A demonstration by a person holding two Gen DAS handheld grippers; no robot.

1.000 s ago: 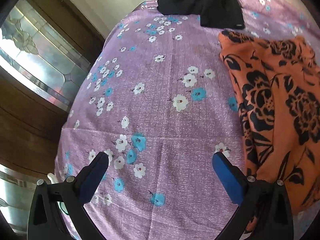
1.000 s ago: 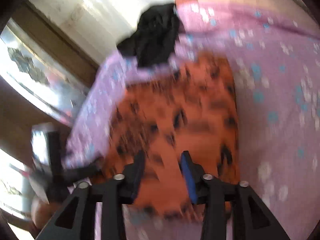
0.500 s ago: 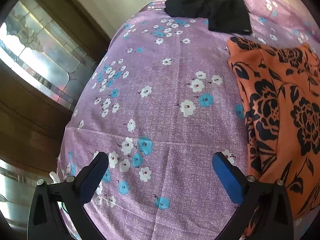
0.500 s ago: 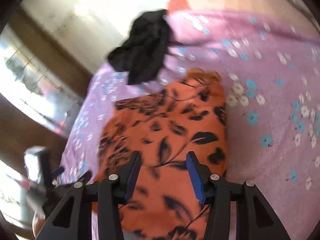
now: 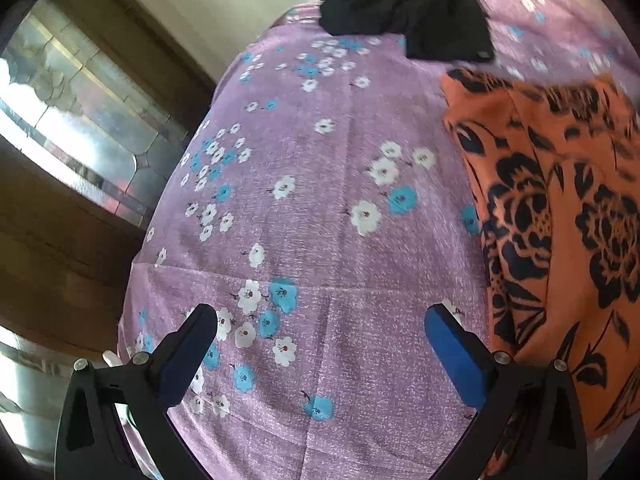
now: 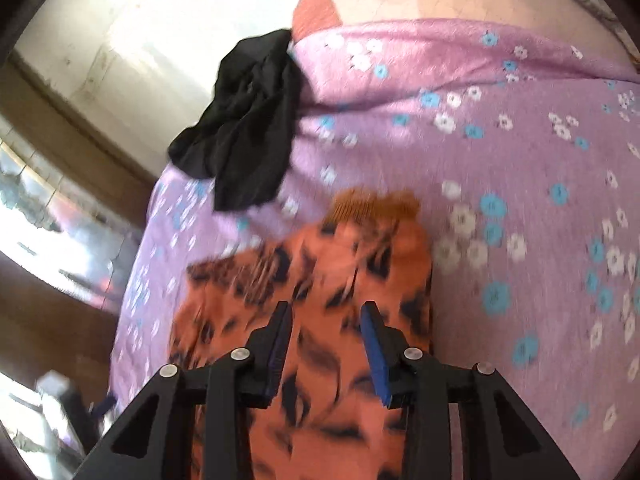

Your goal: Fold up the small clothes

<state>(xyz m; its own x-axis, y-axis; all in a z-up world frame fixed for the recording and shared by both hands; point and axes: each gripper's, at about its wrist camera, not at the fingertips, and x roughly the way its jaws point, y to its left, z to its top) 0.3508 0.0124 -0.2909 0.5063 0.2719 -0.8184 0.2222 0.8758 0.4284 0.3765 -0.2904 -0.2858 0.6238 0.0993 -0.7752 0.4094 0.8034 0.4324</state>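
Observation:
An orange garment with black flowers [image 5: 560,216] lies on the purple flowered cloth [image 5: 320,184], at the right of the left wrist view. It also shows in the right wrist view [image 6: 320,300], its ribbed waistband at the far end. My left gripper [image 5: 320,340] is wide open and empty above bare cloth, left of the garment. My right gripper [image 6: 326,336] is partly open above the garment, nothing between its fingers. A black garment [image 5: 408,4] lies crumpled at the far edge; it also shows in the right wrist view [image 6: 244,120].
The cloth-covered table ends at the left, where a wooden frame and patterned glass panels [image 5: 80,128] stand. A pale wall [image 6: 140,40] is behind the far edge. The left gripper's body shows at the lower left of the right wrist view [image 6: 68,404].
The right gripper has pulled back and risen over the orange garment, with its fingers a little wider apart. The left gripper has shifted slightly and stayed wide open.

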